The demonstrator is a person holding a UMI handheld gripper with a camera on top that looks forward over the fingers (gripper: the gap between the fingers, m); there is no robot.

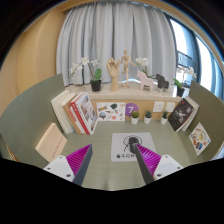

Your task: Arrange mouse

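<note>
A grey-green tabletop (30, 125) is seen from above the gripper (112, 160), backed by pale curtains (105, 30) and a window at the far right. Along the back of the table a low wooden shelf (145, 107) is set, on which a white potted orchid (95, 72), a wooden mannequin figure (122, 68) and a small white animal figure (158, 80) are stood. Books (78, 112) are leaned in a row to the left of the shelf (one more lies flat nearer the left finger), and framed pictures (183, 113) are propped to the right. A white mat (128, 145) with dark print is laid just ahead of the fingers.

The fingers are held apart, with nothing gripped between the magenta pads (80, 157).

The mouse (131, 143) is seen as a small dark shape resting on the white mat, just ahead of the fingers and slightly toward the right one; its details cannot be made out.
</note>
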